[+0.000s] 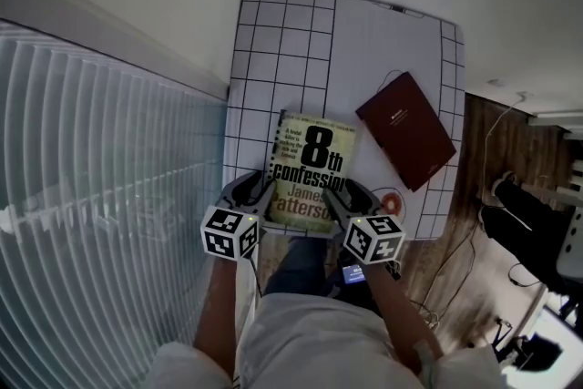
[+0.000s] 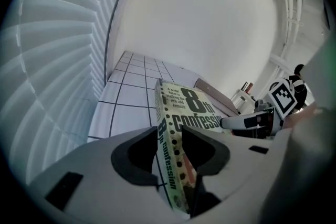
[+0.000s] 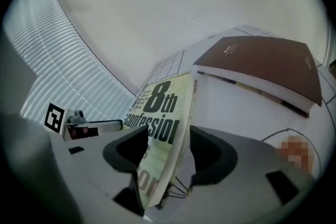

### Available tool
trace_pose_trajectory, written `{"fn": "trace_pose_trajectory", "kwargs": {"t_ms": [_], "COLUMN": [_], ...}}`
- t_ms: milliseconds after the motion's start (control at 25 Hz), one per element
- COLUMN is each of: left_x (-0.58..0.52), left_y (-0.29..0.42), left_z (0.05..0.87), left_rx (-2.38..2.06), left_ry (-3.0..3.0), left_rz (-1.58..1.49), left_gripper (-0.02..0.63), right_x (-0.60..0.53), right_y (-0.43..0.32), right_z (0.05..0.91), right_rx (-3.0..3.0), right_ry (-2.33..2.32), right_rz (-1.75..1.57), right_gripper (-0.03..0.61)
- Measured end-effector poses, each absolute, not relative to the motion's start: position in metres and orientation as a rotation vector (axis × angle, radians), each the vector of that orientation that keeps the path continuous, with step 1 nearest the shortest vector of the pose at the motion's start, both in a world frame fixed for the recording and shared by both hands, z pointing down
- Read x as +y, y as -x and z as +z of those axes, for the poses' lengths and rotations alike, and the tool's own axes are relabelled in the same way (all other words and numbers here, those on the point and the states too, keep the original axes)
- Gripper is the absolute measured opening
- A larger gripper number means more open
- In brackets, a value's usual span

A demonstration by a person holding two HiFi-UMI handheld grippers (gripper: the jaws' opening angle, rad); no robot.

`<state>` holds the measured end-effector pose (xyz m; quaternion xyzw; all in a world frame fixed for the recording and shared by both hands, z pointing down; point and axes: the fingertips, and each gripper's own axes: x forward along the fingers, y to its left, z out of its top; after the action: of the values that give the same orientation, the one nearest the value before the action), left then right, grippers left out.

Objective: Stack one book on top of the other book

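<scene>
Yellow book [image 1: 308,168] sits loosely between the parted jaws of left gripper [image 1: 259,190] and right gripper [image 1: 343,194].

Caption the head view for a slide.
Left gripper and right gripper, both open, straddle the yellow book at its near edge; the maroon book lies apart on the gridded mat.
</scene>
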<state>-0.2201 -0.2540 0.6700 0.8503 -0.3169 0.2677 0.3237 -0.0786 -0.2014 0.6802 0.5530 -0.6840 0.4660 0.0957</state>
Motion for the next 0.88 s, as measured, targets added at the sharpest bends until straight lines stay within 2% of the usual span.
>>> {"fn": "trace_pose_trajectory", "kwargs": {"t_ms": [160,360,480,880], "left_x": [-0.248,-0.248,-0.247,-0.247], "left_y": [0.212,0.210,0.210,0.208], "left_z": [0.675,0.681,0.682,0.681], "left_rx": [-0.748,-0.671,-0.641,-0.668], "left_ry": [-2.179,-2.094,-2.063,-2.064], "left_rz": [0.682,0.669,0.662,0.681], "left_gripper": [0.175,0.176,0.176,0.176], "right_x": [-0.201,-0.202,-0.203,-0.204], "right_y": [0.080,0.084,0.088,0.086], "right_z": [0.683,0.687,0.686,0.682], "right_rx": [-2.018,-2.008,-2.024,-2.003], "right_ry": [-1.634,-1.618,-1.593,-1.606], "right_rz": [1.394,1.461,1.513,1.523], "right_gripper": [0.255,0.255,0.209,0.198]}}
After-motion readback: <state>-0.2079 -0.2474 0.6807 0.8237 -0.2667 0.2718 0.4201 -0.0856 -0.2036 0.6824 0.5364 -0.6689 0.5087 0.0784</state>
